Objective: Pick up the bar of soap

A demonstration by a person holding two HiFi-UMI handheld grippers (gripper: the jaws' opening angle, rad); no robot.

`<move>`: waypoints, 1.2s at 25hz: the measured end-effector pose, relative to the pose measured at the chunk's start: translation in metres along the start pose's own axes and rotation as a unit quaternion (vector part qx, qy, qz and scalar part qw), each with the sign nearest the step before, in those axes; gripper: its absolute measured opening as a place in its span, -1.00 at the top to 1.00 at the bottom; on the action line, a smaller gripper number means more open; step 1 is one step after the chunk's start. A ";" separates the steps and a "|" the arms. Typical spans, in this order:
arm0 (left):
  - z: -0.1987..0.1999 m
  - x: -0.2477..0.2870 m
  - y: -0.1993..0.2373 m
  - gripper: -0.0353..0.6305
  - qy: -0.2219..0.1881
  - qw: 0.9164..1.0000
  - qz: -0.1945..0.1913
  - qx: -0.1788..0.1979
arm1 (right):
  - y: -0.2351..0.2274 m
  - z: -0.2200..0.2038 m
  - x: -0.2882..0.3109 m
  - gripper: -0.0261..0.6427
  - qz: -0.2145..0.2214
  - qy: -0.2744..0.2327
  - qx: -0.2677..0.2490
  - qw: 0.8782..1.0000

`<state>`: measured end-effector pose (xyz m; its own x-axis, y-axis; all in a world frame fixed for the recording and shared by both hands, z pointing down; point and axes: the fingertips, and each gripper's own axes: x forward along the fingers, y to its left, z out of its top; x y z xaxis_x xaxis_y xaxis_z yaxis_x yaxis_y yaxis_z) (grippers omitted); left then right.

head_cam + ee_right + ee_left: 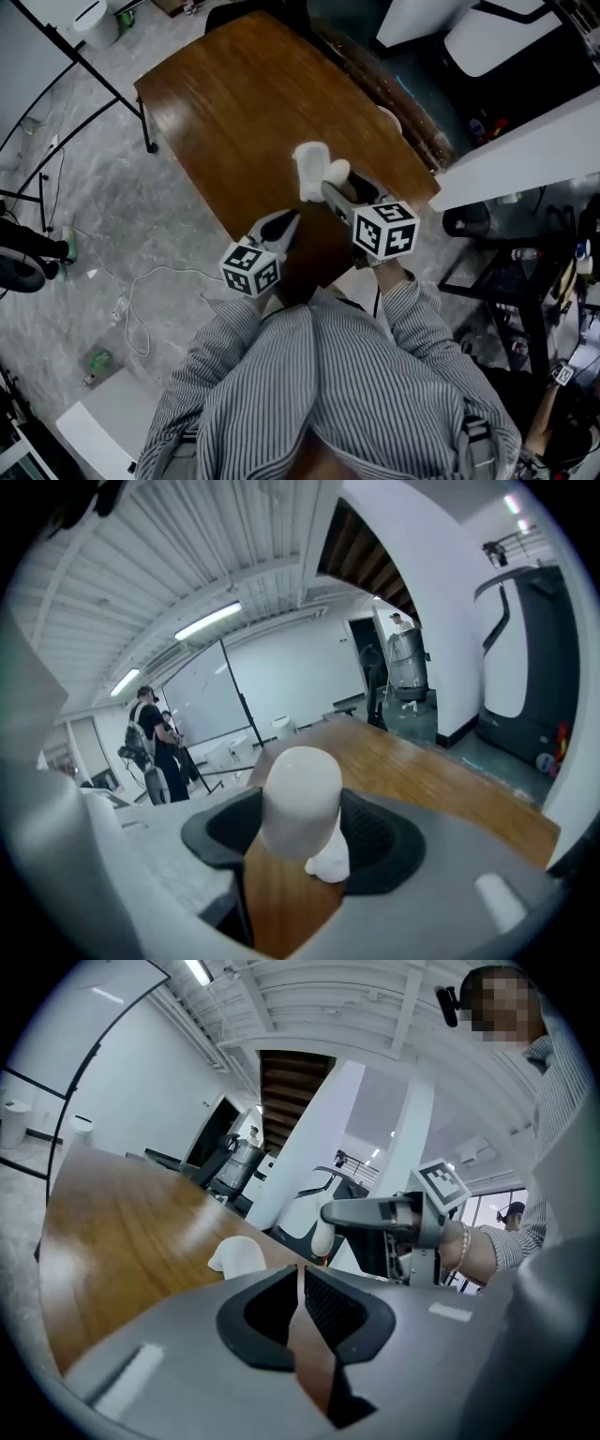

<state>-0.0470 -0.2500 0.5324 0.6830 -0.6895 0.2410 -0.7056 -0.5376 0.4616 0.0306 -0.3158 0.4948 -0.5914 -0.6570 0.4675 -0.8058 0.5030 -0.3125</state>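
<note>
The bar of soap (pixel 337 172) is white and rounded. It stands on end between the pads of my right gripper (pixel 335 181), which is shut on it just above the brown wooden table (pixel 234 103). In the right gripper view the soap (pixel 300 799) fills the gap between the jaws. From the left gripper view the soap (pixel 323 1238) hangs under the right gripper (pixel 361 1211). A white dish-like object (pixel 310 169) lies on the table beside it. My left gripper (pixel 286 225) is shut and empty, near the table's front edge, with its tips (pixel 300 1274) together.
The table's near corner lies under both grippers. Black stand legs (pixel 84 70) and loose cables (pixel 131 300) are on the floor at left. A white counter (pixel 525 159) and dark shelving (pixel 506 281) are close on the right. People (pixel 150 742) stand far across the room.
</note>
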 end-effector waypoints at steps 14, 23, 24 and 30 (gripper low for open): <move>0.013 0.003 -0.047 0.83 -0.021 0.999 -0.027 0.018 | 0.036 0.017 -0.102 0.13 0.132 -0.193 0.073 0.970; 0.022 -0.004 -0.051 0.84 -0.050 0.998 -0.028 0.014 | 0.035 -0.004 -0.098 0.13 0.140 -0.185 0.089 0.969; 0.023 -0.004 -0.051 0.84 -0.052 0.998 -0.026 0.017 | 0.034 -0.005 -0.099 0.13 0.142 -0.185 0.091 0.968; 0.028 -0.012 -0.050 0.84 -0.065 0.998 -0.018 0.021 | 0.043 -0.010 -0.093 0.13 0.148 -0.167 0.098 0.970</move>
<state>-0.0252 -0.2280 0.4821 0.6801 -0.7246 0.1117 -0.6900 -0.5810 0.4317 0.0512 -0.2273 0.4460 -0.7482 -0.6616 0.0500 -0.5700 0.6024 -0.5588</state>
